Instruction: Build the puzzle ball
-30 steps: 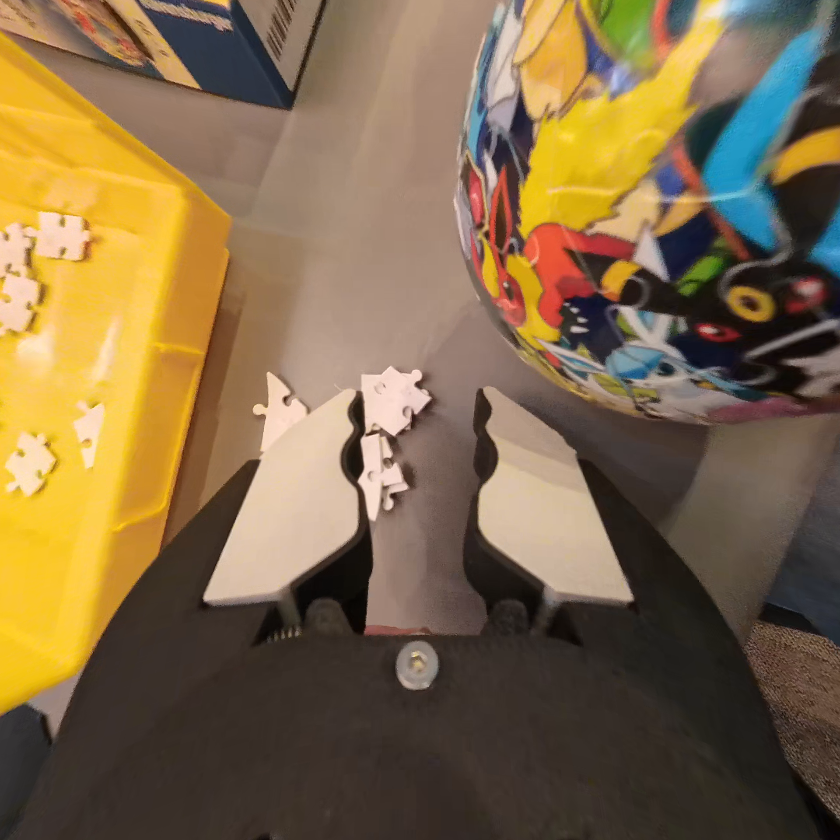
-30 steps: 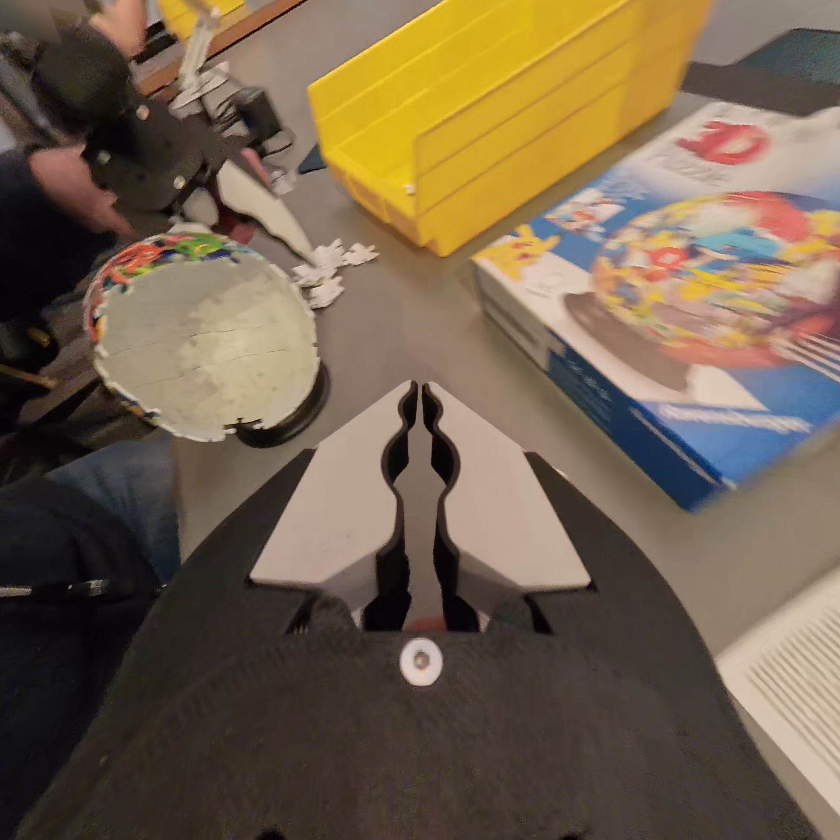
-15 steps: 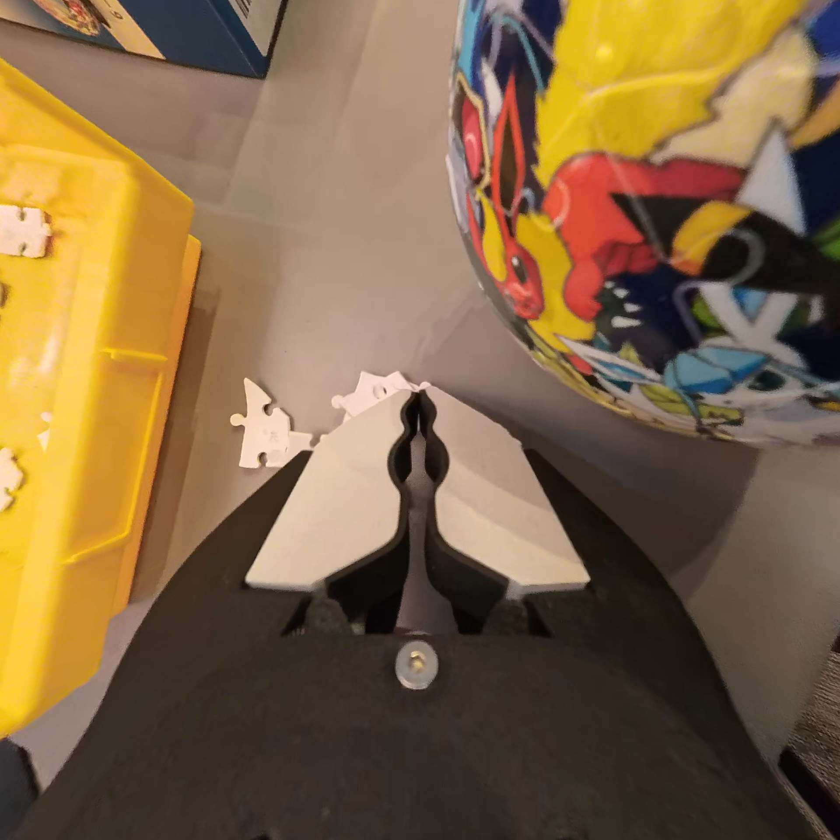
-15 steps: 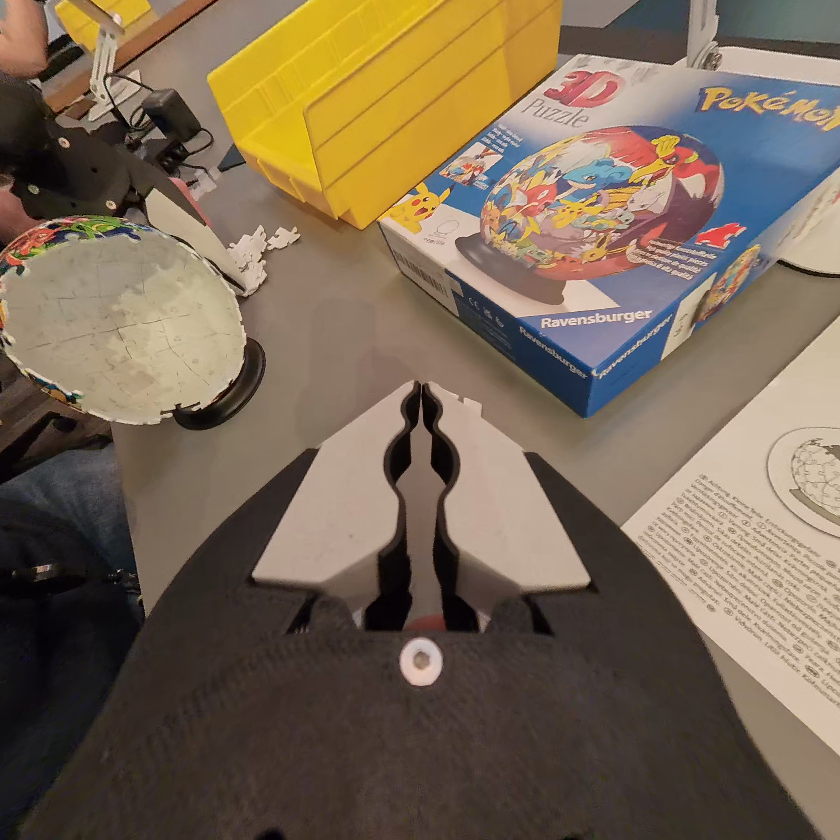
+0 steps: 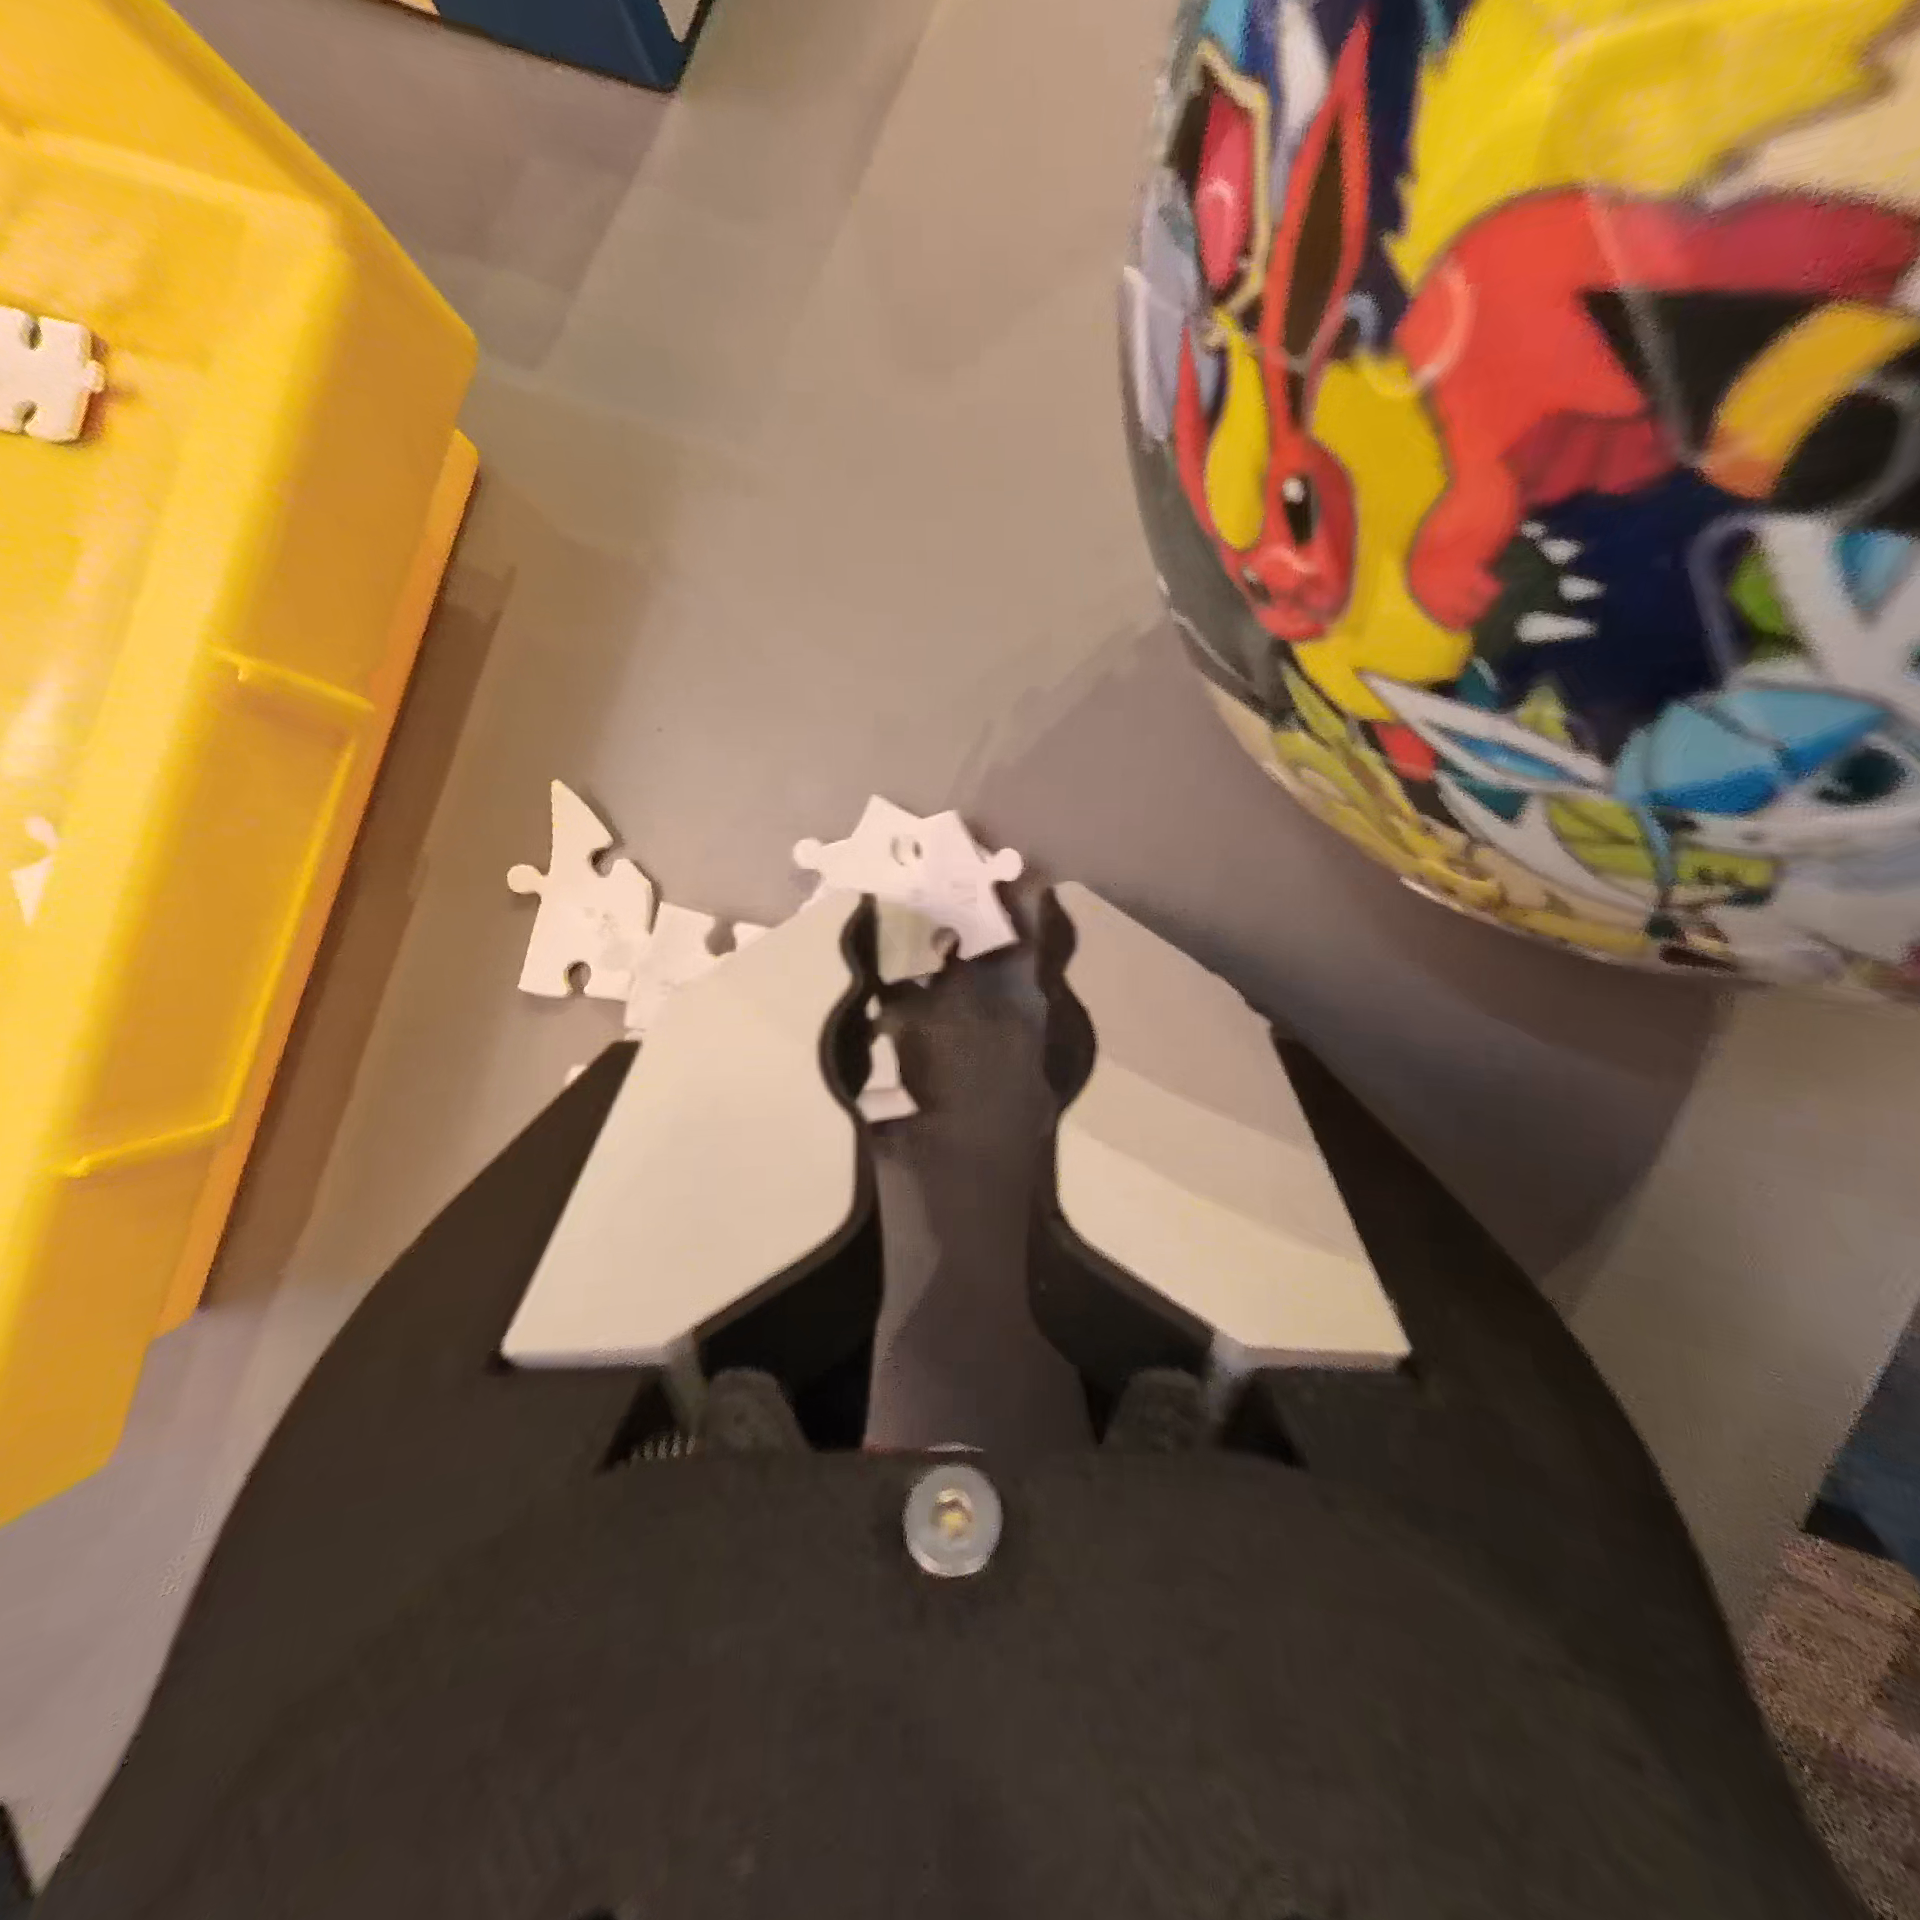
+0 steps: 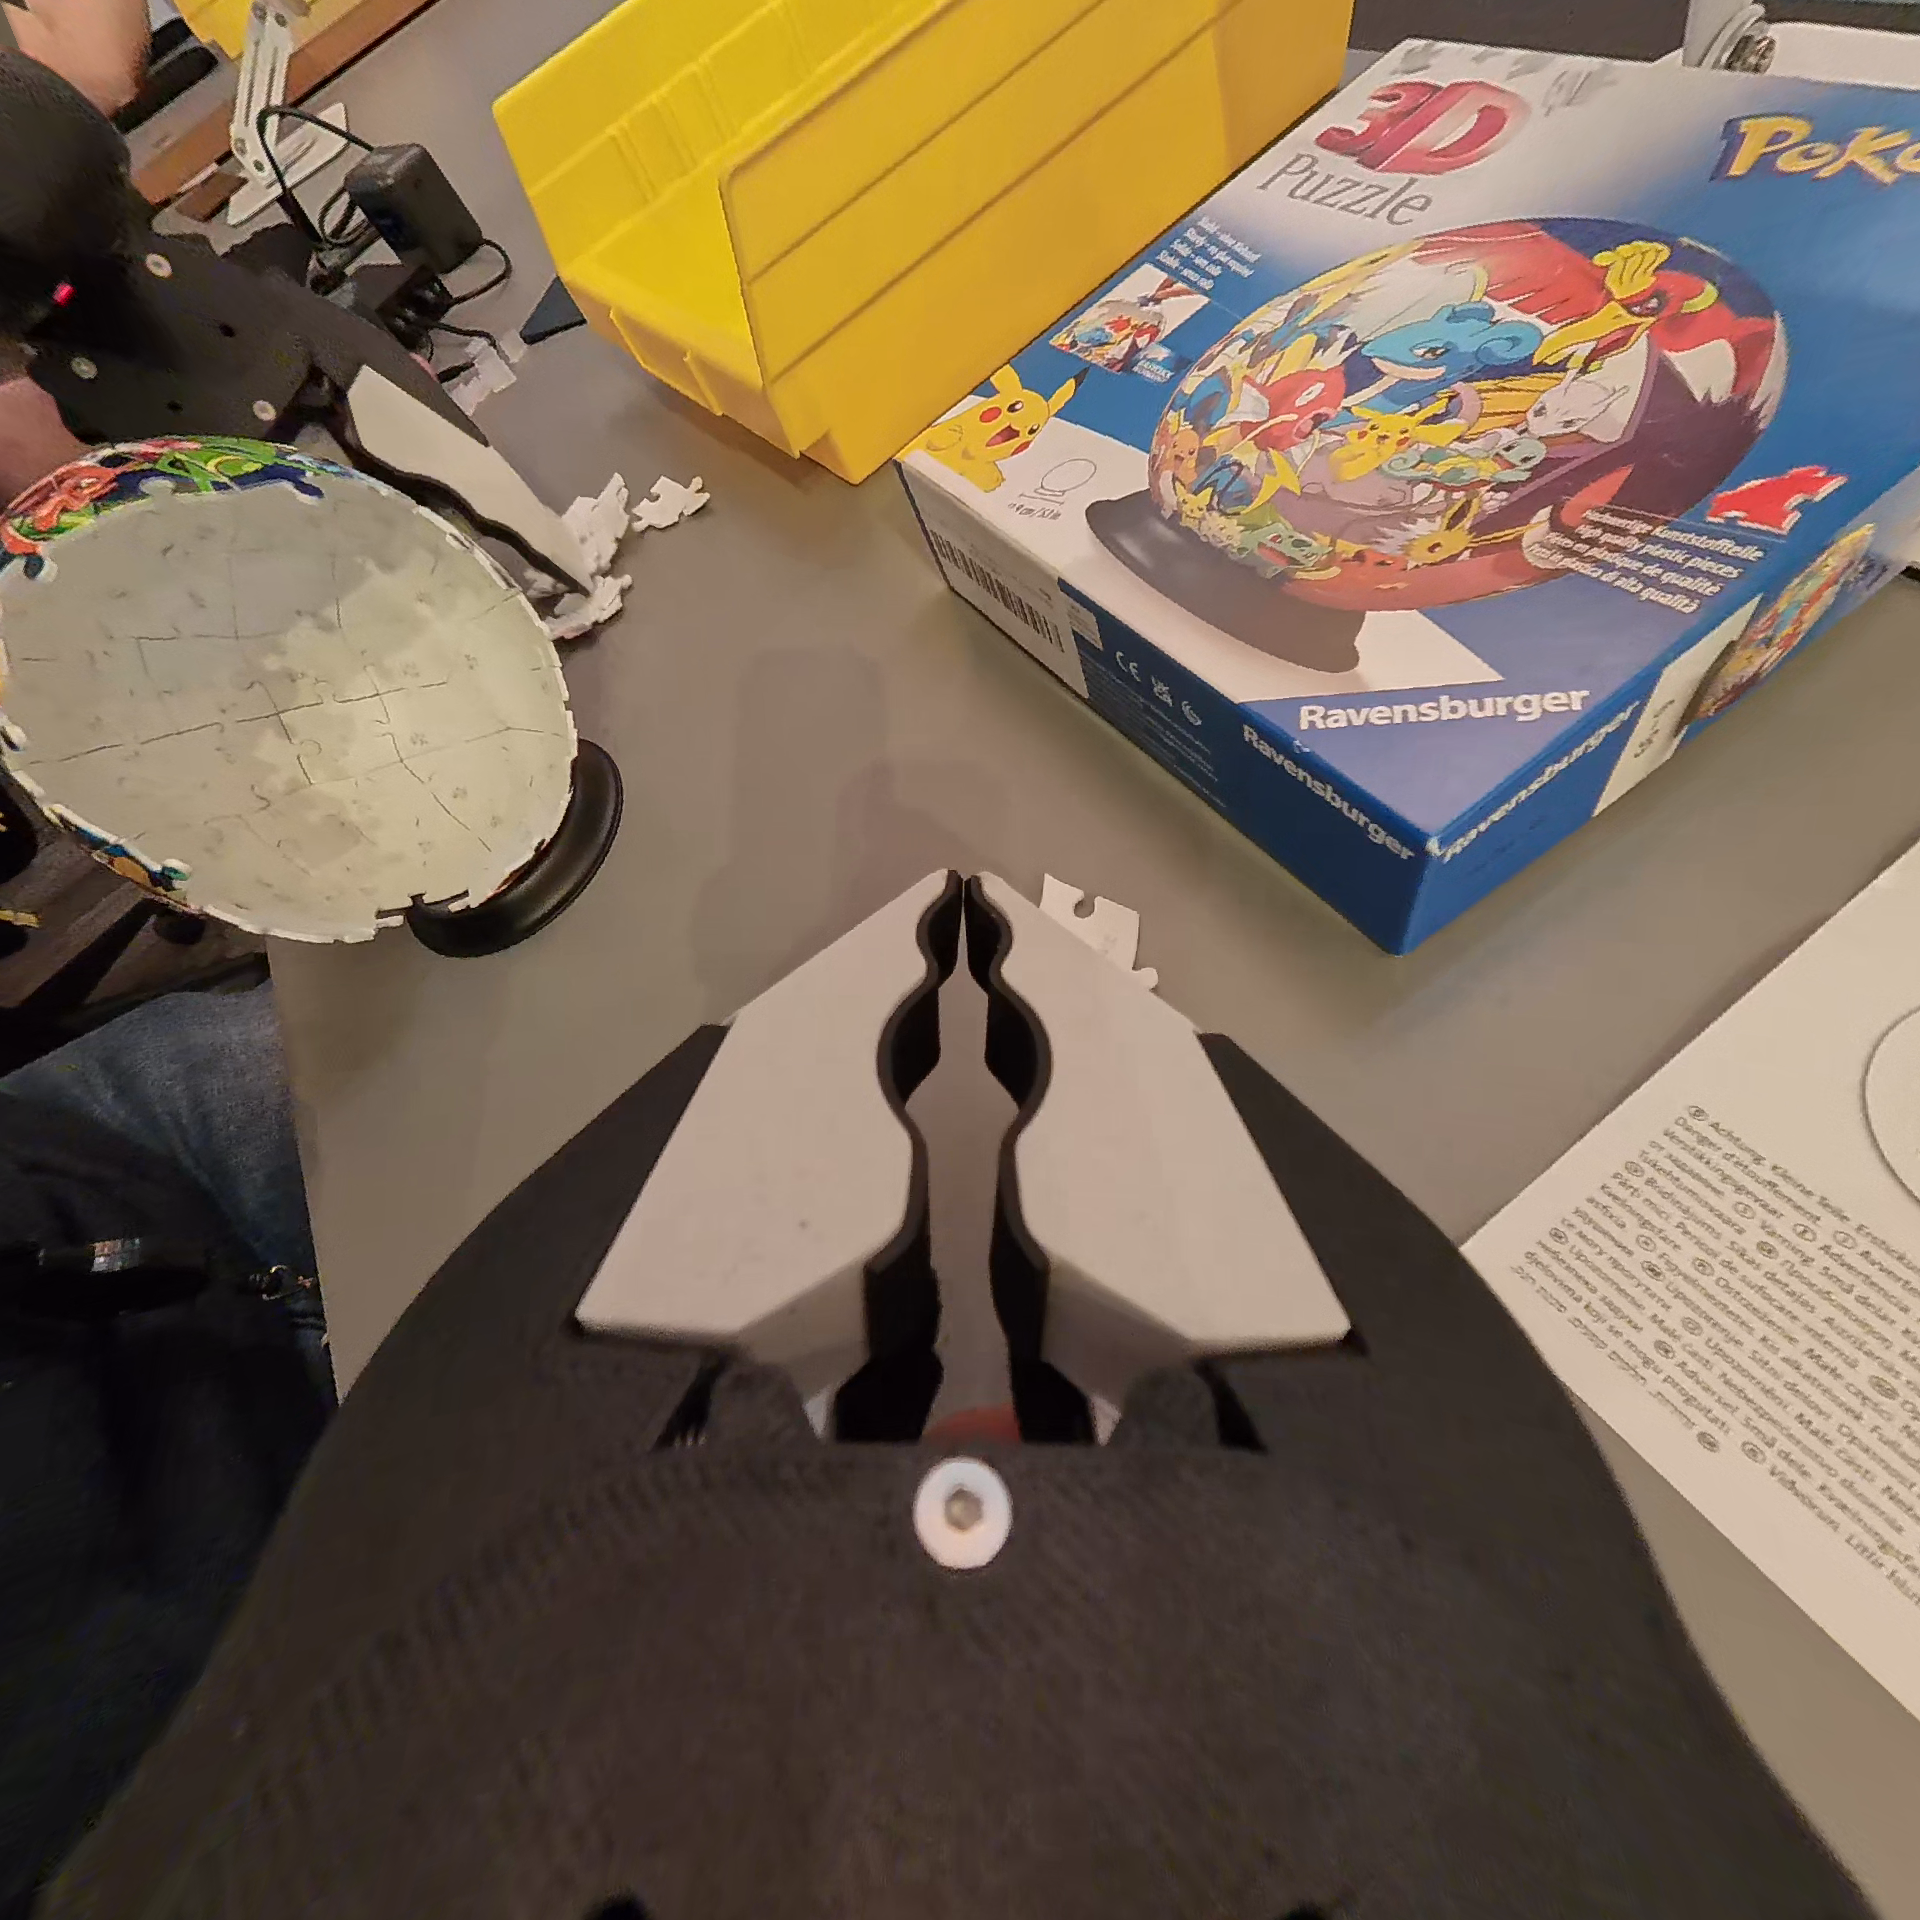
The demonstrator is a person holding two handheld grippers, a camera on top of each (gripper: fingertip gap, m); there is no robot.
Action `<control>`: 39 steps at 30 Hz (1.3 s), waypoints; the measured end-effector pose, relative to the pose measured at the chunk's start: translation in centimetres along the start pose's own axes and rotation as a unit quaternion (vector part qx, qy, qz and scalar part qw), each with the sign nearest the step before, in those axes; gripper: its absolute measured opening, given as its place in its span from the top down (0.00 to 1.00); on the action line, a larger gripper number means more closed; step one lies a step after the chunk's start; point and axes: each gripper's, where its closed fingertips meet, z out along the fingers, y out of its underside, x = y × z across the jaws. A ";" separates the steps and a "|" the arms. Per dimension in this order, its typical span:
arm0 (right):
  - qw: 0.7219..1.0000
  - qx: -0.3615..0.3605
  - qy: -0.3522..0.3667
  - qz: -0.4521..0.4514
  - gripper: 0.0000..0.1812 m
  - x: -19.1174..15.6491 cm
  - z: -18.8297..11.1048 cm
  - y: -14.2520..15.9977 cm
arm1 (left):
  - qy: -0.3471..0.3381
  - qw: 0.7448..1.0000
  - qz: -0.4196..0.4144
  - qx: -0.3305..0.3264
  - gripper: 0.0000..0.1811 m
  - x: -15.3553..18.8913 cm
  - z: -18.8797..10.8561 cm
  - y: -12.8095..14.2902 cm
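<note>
— On the grey table [image 5: 831, 416], left wrist view first: what do you log?

— Left gripper [image 5: 951, 914] low over a small heap of white puzzle pieces [image 5: 582, 914]. Jaws stand narrowly apart. One white piece [image 5: 920, 883] sits at the tips against the left finger; whether it is pinched or only lying there I cannot tell, the frame is blurred.

— And the ball?

— Puzzle ball [image 5: 1558, 468], printed side, fills the upper right, near the gripper but apart from it. Yellow bin [image 5: 208, 727] along the left edge, a white piece [image 5: 42, 369] inside it.

— Right wrist view?

— Right gripper [image 6: 961, 894] hangs above the table, tips pressed together. A white puzzle piece [image 6: 1101, 925] shows just past its right finger; most of it is hidden, so held or lying on the table, I cannot say.

— Ball from this side?

— Incomplete: an open shell [image 6: 270, 686], pale inside, tilted on a black ring stand [image 6: 561, 862] at the left. The other gripper [image 6: 457, 478] reaches down beside it into the loose pieces [image 6: 623, 520]. Yellow bin [image 6: 935, 208] behind, blue puzzle box [image 6: 1455, 520] to the right, printed instruction sheet [image 6: 1714, 1247] at the right edge.
</note>
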 end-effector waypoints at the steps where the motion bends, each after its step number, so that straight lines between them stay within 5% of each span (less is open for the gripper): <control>1: 1.000 0.001 0.001 0.000 1.00 0.0 0.0 0.0 | -0.007 1.000 0.000 0.002 0.87 -0.3 0.1 -0.1; 13: 1.000 0.000 -0.004 0.004 1.00 0.1 0.1 0.2 | -0.022 0.997 -0.010 0.072 0.98 0.1 -1.6 -1.1; 27: 1.000 -0.002 -0.010 0.007 1.00 0.1 0.3 0.4 | -0.041 0.995 -0.027 0.091 0.99 1.2 -3.5 0.5; 32: 1.000 -0.006 -0.013 0.006 1.00 -0.1 0.6 0.6 | -0.020 0.996 -0.041 0.083 0.80 1.5 -3.5 1.1; 39: 1.000 -0.011 -0.018 0.000 1.00 -0.6 1.1 0.6 | -0.034 0.998 0.015 0.052 0.78 -0.8 -2.1 -0.9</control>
